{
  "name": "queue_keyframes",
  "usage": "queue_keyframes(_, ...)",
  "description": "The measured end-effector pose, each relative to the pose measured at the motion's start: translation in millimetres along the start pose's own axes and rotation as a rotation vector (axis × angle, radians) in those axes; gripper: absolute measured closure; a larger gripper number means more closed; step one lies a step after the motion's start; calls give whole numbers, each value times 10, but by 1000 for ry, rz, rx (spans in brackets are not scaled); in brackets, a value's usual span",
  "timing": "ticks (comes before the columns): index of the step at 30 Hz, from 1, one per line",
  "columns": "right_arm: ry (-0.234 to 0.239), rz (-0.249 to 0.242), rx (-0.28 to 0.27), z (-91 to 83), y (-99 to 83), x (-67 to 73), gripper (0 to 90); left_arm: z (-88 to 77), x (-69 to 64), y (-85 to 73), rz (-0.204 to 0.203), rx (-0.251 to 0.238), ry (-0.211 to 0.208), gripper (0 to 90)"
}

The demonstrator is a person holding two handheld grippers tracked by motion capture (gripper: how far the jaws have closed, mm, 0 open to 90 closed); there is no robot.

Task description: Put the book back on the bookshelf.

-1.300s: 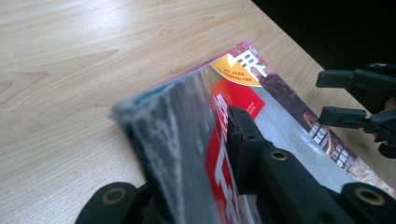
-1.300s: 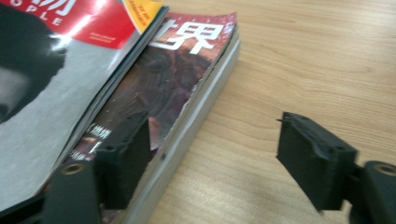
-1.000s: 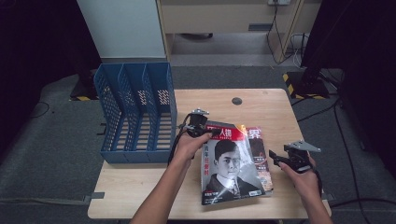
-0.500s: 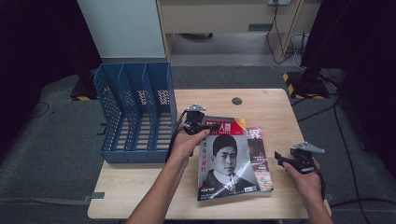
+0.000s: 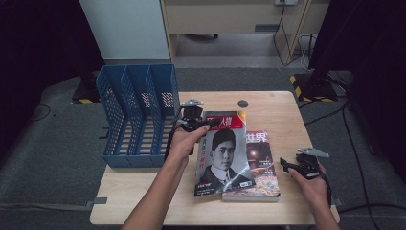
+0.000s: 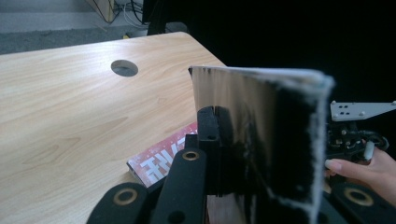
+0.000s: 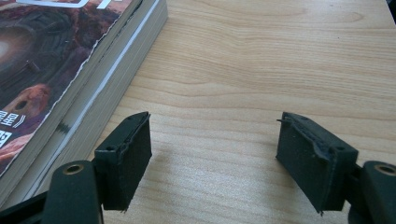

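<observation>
A magazine with a black-and-white portrait cover [image 5: 225,153] is tilted up off a stack of magazines [image 5: 261,165] on the wooden table [image 5: 277,110]. My left gripper [image 5: 210,122] is shut on the far edge of this portrait magazine [image 6: 261,130], holding it raised; a red-titled magazine [image 6: 163,158] lies underneath. My right gripper [image 5: 287,165] rests low at the right of the stack, apart from it. In the right gripper view that right gripper [image 7: 212,154] stands open over bare wood, with the stack [image 7: 70,70] to its left.
A blue three-slot file rack [image 5: 139,110] stands on the table's left side, close to my left hand. A round cable hole [image 5: 243,103] sits near the far edge. Bare wood lies to the right of the stack and along the front edge.
The left gripper has risen and drawn the portrait magazine up and to the left, uncovering more of the magazine below. The right gripper has hardly moved.
</observation>
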State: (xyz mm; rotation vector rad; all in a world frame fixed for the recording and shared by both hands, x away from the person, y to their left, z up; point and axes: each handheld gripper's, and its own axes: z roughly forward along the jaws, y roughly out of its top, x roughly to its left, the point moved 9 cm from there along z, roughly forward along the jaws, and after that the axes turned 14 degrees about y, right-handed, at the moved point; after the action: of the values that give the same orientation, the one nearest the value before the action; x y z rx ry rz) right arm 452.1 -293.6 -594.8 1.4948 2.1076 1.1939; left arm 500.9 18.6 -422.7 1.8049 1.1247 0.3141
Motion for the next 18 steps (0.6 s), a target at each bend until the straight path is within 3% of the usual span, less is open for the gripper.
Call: queue_keyframes(18, 0, -56, 38, 36, -11, 33, 257, -291, -166, 378, 18, -102, -53, 860)
